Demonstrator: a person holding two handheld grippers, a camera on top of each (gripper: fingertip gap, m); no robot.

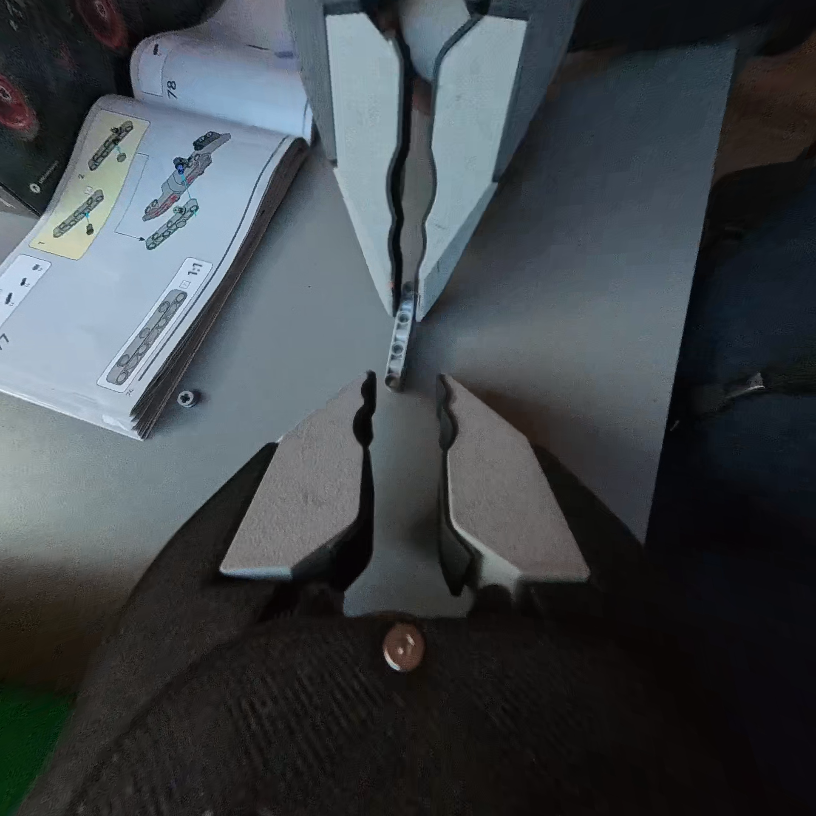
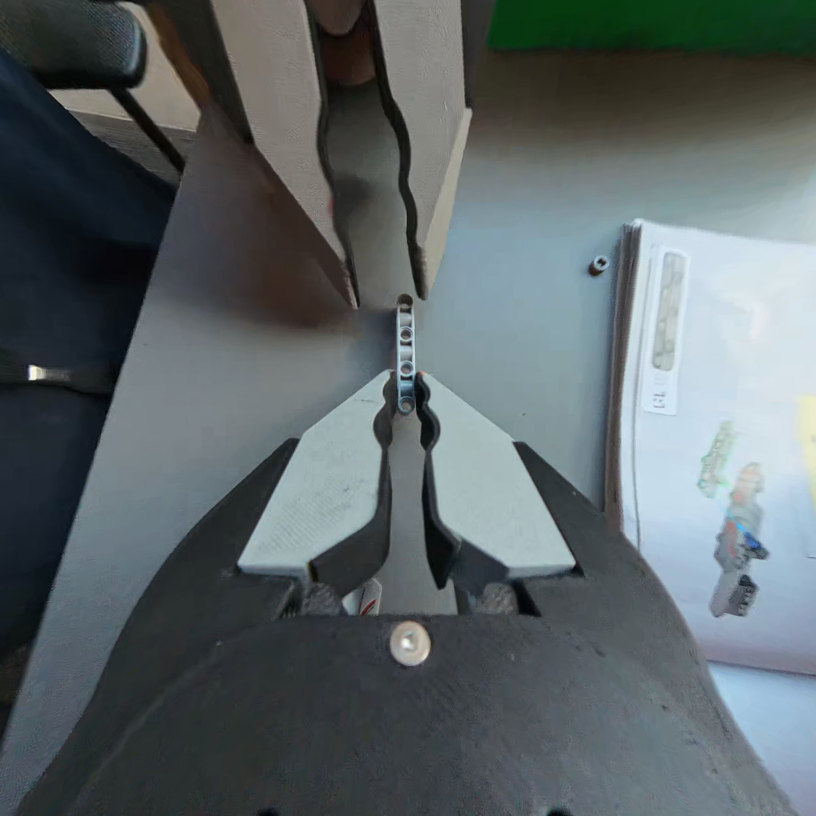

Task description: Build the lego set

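A thin grey beam with holes (image 2: pixel 405 344) is held above the grey table (image 2: pixel 508 309). My right gripper (image 2: pixel 406 383) is shut on one end of it. In the left wrist view the right gripper (image 1: pixel 406 309) comes in from the top with the beam (image 1: pixel 399 349) sticking out of its tips. My left gripper (image 1: pixel 406 379) is open, facing the right one, and the beam's free end sits just at the mouth of its jaws. The right wrist view shows the left gripper (image 2: pixel 387 298) open at the top.
An open instruction booklet (image 1: pixel 132 265) lies on the table; it also shows in the right wrist view (image 2: pixel 715 441). A small dark pin (image 1: pixel 187 397) lies beside it (image 2: pixel 599 265). A dark box (image 1: pixel 35 88) stands behind. A person in dark blue (image 2: pixel 66 265) sits at the table edge. Only a small space, under 4 cm, lies between the two pairs of fingers. It is some 9 cm from my left tips to the small dark pin (image 1: pixel 187 397). The right camera catches it too, in the right wrist view (image 2: pixel 604 266).
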